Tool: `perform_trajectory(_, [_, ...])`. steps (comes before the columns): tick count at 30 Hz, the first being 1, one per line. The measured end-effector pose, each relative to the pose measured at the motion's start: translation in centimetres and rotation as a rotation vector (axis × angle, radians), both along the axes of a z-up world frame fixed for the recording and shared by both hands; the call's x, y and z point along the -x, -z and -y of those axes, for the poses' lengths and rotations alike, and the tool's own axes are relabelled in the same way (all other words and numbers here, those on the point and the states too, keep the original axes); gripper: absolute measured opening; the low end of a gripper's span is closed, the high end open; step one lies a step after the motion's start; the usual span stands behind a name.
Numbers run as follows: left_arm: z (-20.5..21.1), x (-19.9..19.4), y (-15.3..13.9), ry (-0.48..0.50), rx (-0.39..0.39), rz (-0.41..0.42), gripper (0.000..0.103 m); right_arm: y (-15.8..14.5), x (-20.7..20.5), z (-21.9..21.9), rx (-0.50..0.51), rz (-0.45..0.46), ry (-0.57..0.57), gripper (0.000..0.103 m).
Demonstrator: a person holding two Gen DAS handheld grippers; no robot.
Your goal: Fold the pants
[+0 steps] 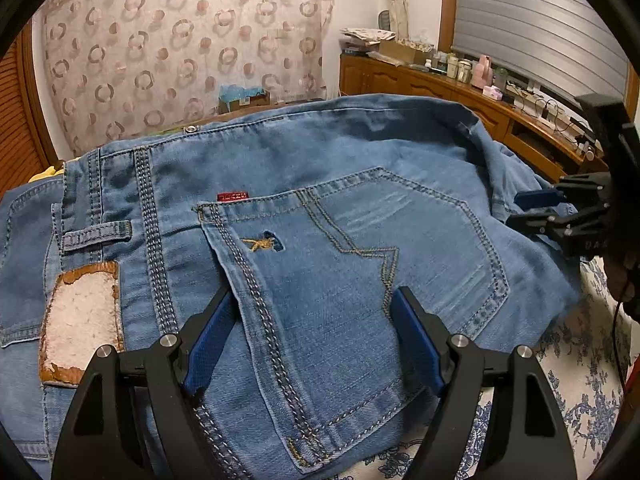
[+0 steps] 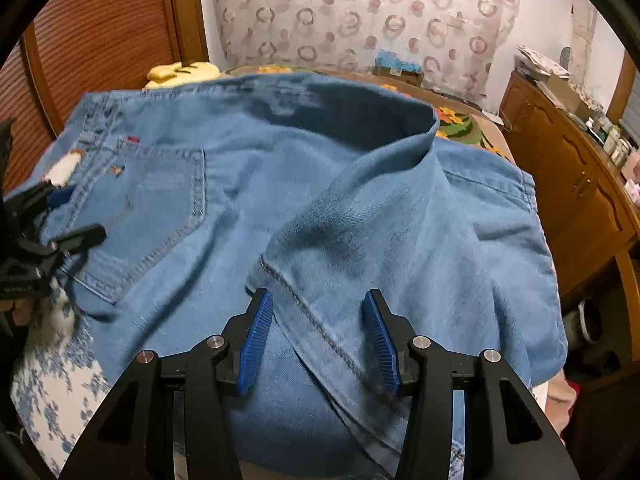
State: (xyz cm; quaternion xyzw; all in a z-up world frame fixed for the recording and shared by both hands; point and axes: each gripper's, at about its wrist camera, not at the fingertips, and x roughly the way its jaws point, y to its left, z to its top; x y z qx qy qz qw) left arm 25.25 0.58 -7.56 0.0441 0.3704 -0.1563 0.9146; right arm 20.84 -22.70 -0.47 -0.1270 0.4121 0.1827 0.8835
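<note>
Blue jeans lie folded on the bed, back side up, with a back pocket and a worn leather patch showing. My left gripper is open, its blue pads just above the pocket. It also shows at the left of the right wrist view. My right gripper is open over a folded leg layer with a stitched seam between the pads. It shows at the right of the left wrist view. Neither gripper holds cloth.
The bed has a blue floral sheet and a flowered cover. A wooden cabinet with bottles and boxes runs along the right. A patterned curtain hangs behind. A yellow cushion lies at the far left.
</note>
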Motion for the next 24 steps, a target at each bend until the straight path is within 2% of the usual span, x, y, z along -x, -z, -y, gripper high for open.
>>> perform_trajectory(6, [0.2,-0.2,0.1,-0.001,-0.01,-0.008,0.08,0.6,0.3,-0.8,0.016,0.0,-0.026,0.049])
perform_trajectory(7, [0.2,-0.2,0.1,0.0,-0.009,-0.008,0.08,0.5,0.0,-1.0,0.017,-0.001,-0.04,0.043])
perform_trajectory(8, [0.2,-0.2,0.1,-0.001,-0.009,-0.008,0.08,0.3,-0.4,-1.1,0.014,-0.007,-0.051,0.028])
perform_trajectory(10, [0.2,-0.2,0.1,-0.001,-0.011,-0.008,0.08,-0.3,-1.1,-1.0,0.009,-0.006,-0.058,0.015])
perform_trajectory(18, [0.2,-0.2,0.1,-0.001,-0.01,-0.009,0.08,-6.0,-3.5,2.4,0.047,0.153,0.032,0.013])
perform_trajectory(24, [0.3,-0.4,0.2,-0.001,-0.008,-0.011,0.08,-7.9,-6.5,4.0,0.103,0.221,0.117,0.013])
